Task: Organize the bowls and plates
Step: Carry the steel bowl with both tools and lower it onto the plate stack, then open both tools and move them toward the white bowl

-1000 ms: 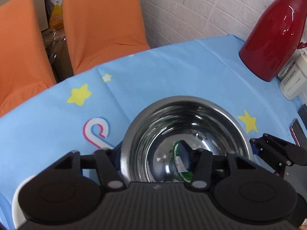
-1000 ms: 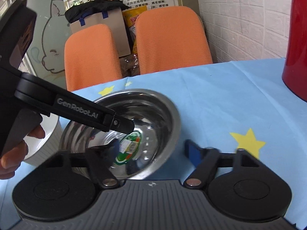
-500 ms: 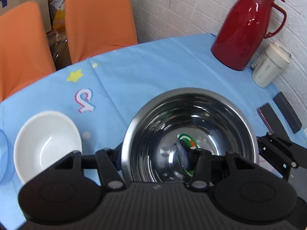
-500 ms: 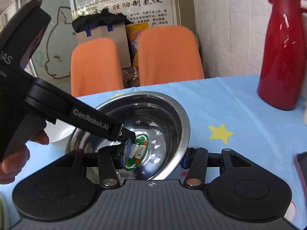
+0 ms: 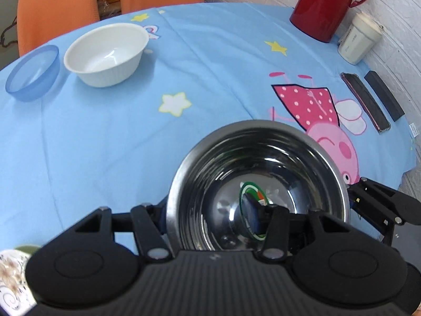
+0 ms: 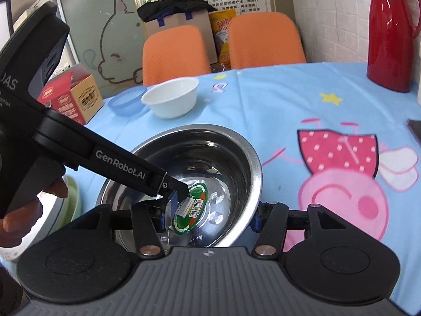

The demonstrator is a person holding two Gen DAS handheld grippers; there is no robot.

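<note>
A large steel bowl with a green sticker inside is held close to both cameras above the blue tablecloth; it also shows in the right wrist view. My left gripper is shut on its left rim, one finger inside, one outside. My right gripper is shut on the near rim, its fingers either side of the wall. A white bowl and a blue translucent bowl stand at the far left; they also show in the right wrist view: white bowl, blue bowl.
A red thermos and a white cup stand at the far right by the brick wall. A phone and a black bar lie near them. A patterned plate and a green dish sit at near left. Orange chairs stand behind the table.
Both grippers have carried the steel bowl back toward the near side of the table, away from the chairs. The white and blue bowls now lie farther off.
</note>
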